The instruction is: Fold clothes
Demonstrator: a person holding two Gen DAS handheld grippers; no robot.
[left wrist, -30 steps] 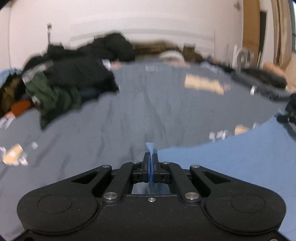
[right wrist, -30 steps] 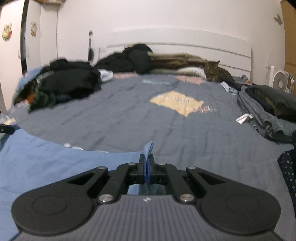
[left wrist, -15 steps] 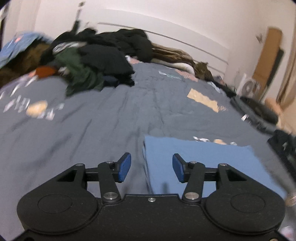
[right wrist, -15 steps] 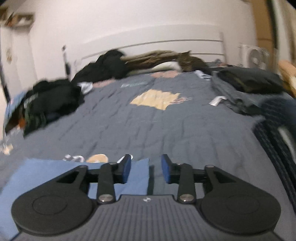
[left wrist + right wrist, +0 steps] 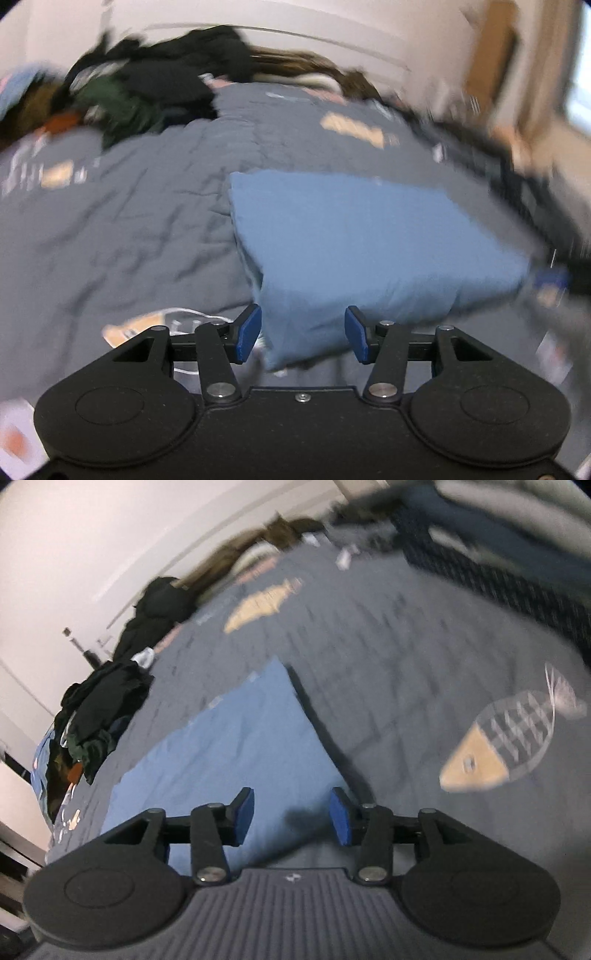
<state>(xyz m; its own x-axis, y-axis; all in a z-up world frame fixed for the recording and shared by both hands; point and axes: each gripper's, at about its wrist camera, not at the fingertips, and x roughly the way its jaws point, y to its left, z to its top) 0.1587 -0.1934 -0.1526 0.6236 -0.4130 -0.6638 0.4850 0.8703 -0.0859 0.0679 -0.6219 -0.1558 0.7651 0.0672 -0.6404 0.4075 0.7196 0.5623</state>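
A light blue garment [image 5: 369, 240] lies folded in a flat rectangle on the grey bedspread [image 5: 129, 221]. My left gripper [image 5: 303, 336] hovers over its near left corner, jaws apart, pads clear of the cloth. In the right wrist view the same blue garment [image 5: 236, 746] runs away to the upper left. My right gripper [image 5: 291, 819] hangs above its near right corner, tilted to one side. Its jaws are opening and nothing is pinched between them; the cloth lies on the bed beneath.
A heap of dark clothes [image 5: 147, 85] sits at the far left of the bed, also in the right wrist view [image 5: 99, 709]. Fish prints [image 5: 498, 746] mark the bedspread. A dark dotted garment [image 5: 498, 565] lies at the right edge. The white headboard [image 5: 314, 33] closes the far end.
Both grippers were shut on corners of the blue garment; they have let go, opened and drawn back. The garment now lies folded on the bed. The right gripper has rolled sideways.
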